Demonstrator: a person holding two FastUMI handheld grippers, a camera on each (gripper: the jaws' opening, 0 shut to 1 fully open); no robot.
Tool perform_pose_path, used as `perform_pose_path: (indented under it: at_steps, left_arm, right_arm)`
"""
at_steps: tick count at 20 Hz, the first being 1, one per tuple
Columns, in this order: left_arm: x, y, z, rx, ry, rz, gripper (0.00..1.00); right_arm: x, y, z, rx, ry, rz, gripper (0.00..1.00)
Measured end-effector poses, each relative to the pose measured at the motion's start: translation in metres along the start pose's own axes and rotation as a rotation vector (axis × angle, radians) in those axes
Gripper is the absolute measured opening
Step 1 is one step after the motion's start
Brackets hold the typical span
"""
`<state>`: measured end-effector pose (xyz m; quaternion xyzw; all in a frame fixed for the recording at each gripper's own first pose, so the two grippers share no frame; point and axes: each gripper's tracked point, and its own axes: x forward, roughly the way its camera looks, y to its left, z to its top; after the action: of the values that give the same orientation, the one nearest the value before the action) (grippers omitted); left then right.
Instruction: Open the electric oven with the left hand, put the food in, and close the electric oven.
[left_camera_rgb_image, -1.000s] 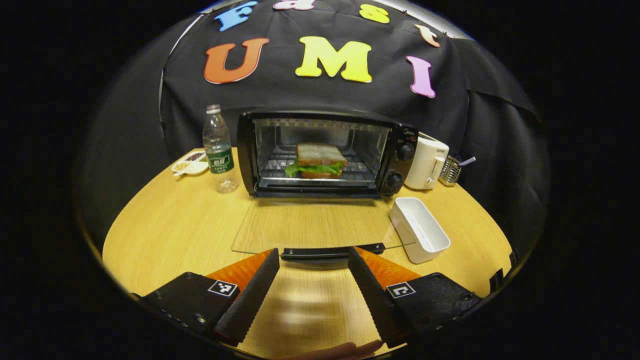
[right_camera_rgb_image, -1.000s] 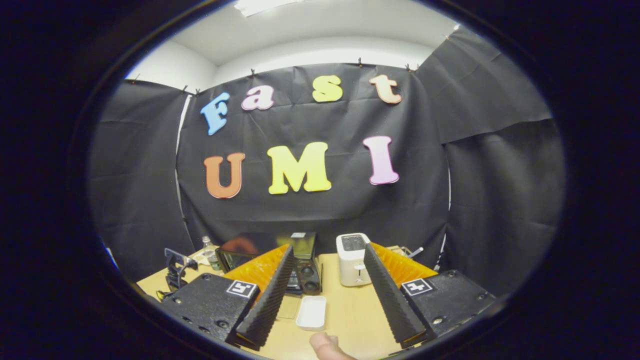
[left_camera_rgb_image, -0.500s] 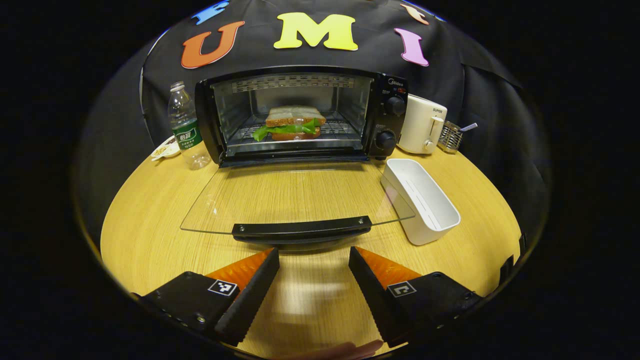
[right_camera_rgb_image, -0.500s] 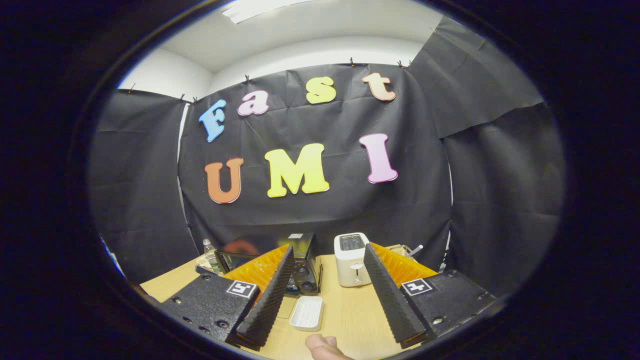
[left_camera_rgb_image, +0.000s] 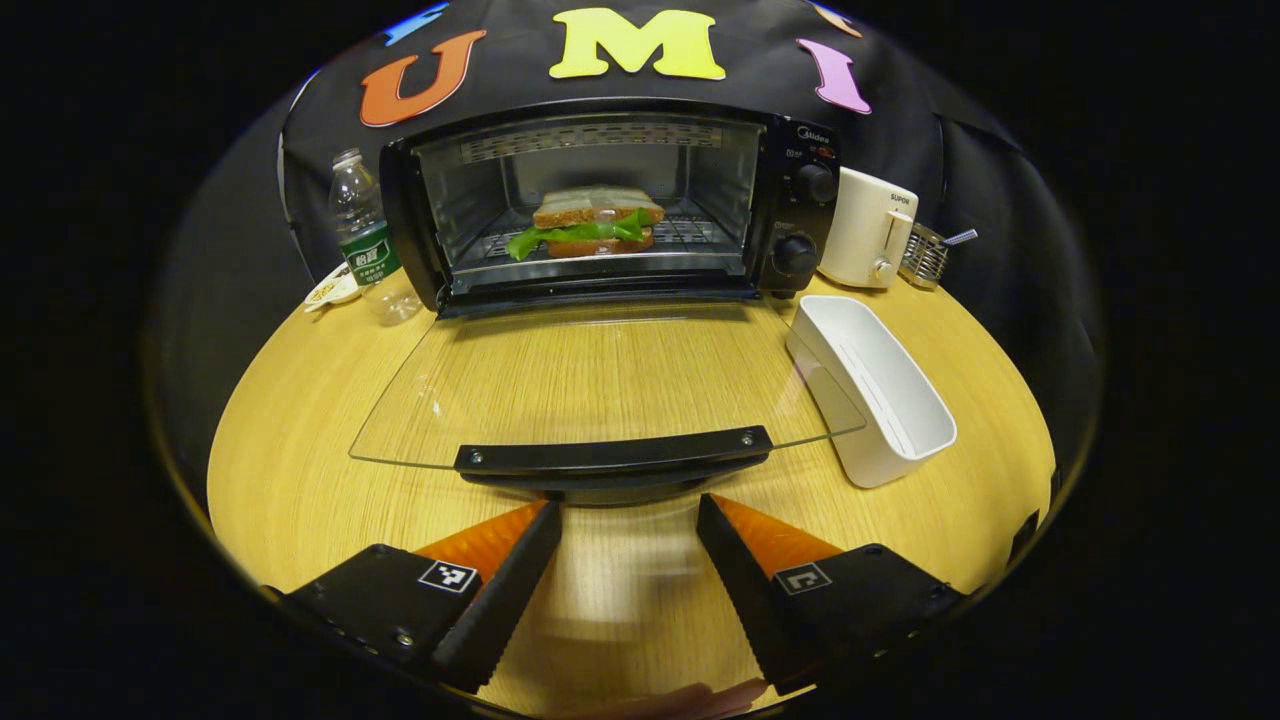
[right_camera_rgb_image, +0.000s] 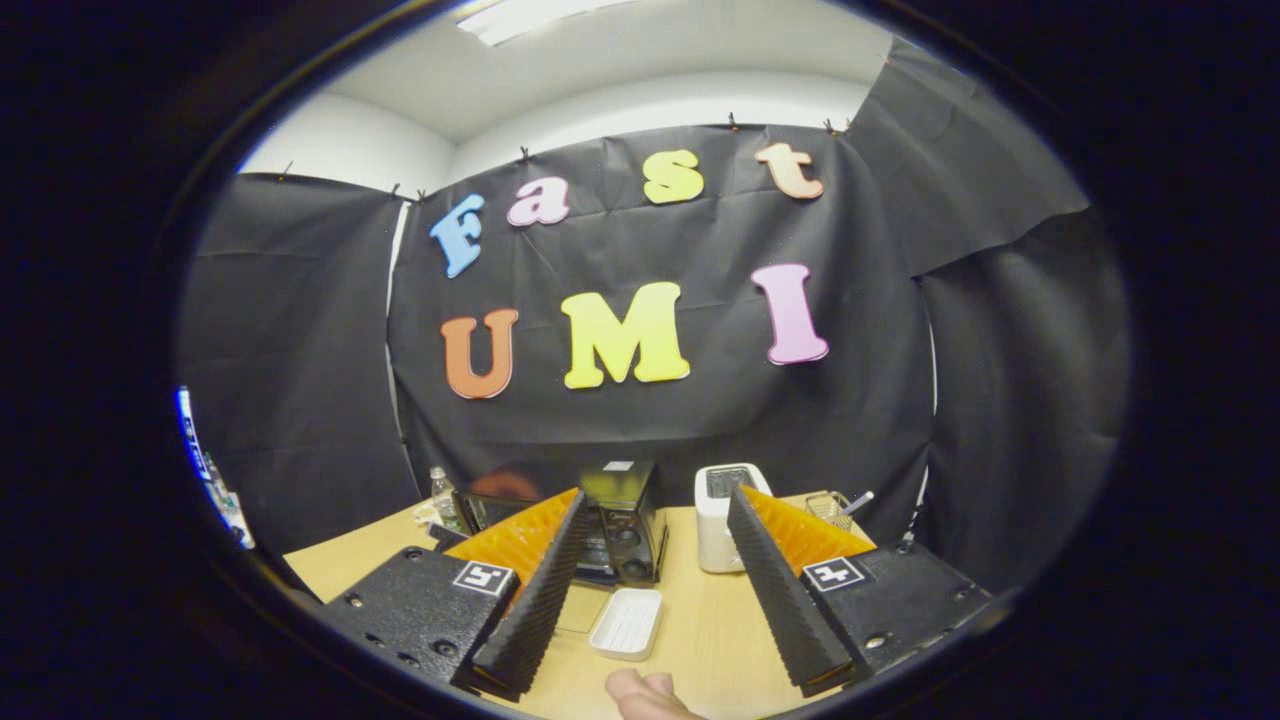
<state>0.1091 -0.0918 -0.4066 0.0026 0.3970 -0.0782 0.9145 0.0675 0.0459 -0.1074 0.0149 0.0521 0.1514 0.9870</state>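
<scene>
The booth has a round wooden table (left_camera_rgb_image: 330, 420) with a light grain, and black cloth (right_camera_rgb_image: 300, 330) hangs behind it and at both sides as the wall. In the right gripper view, a white wall and a white ceiling with a light panel (right_camera_rgb_image: 540, 15) are visible above the cloth.

The electric oven (left_camera_rgb_image: 610, 200) stands at the far side of the table, against the cloth. Its glass door (left_camera_rgb_image: 600, 385) is fully open and lies flat toward the camera, with the black handle (left_camera_rgb_image: 612, 460) at the near edge. The food, a sandwich (left_camera_rgb_image: 590, 222) with green lettuce, sits on the wire rack inside the oven. Two black knobs (left_camera_rgb_image: 805, 215) are on the right panel of the oven.

A plastic water bottle (left_camera_rgb_image: 362, 240) stands just left of the oven, and a small white dish (left_camera_rgb_image: 330, 292) lies beside the bottle. To the right of the oven there is a white toaster (left_camera_rgb_image: 868, 240) and then a small wire basket (left_camera_rgb_image: 925, 258). An empty white rectangular tray (left_camera_rgb_image: 880, 400) lies near the right edge of the door.

The left gripper (left_camera_rgb_image: 628, 520) is open, with its fingers apart just in front of the door handle and not touching it. The right gripper (right_camera_rgb_image: 655, 510) is also open and holds nothing; it is raised above the table and points toward the oven and the toaster. A fingertip (right_camera_rgb_image: 640, 692) of the person is seen at the bottom edge.
</scene>
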Motion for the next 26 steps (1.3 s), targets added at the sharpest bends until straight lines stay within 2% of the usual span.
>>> perform_pose_path:
  at_steps: [7, 13, 15, 26]
  left_arm:
    - [-0.004, -0.002, 0.005, -0.017, -0.017, 0.005, 0.92]
    - [-0.016, 0.001, 0.025, 0.008, -0.090, 0.019, 0.92]
    - [-0.021, 0.005, 0.036, 0.034, -0.126, 0.035, 0.92]
    - [-0.033, 0.011, 0.119, 0.051, -0.250, 0.024, 0.93]
  right_arm:
    - [-0.001, -0.007, -0.004, 0.004, 0.011, -0.021, 0.90]
    - [0.000, -0.006, -0.010, 0.010, 0.036, -0.023, 0.91]
    - [0.000, -0.007, -0.012, 0.007, 0.046, -0.028, 0.91]
    - [-0.011, -0.004, -0.016, -0.002, 0.063, -0.034, 0.90]
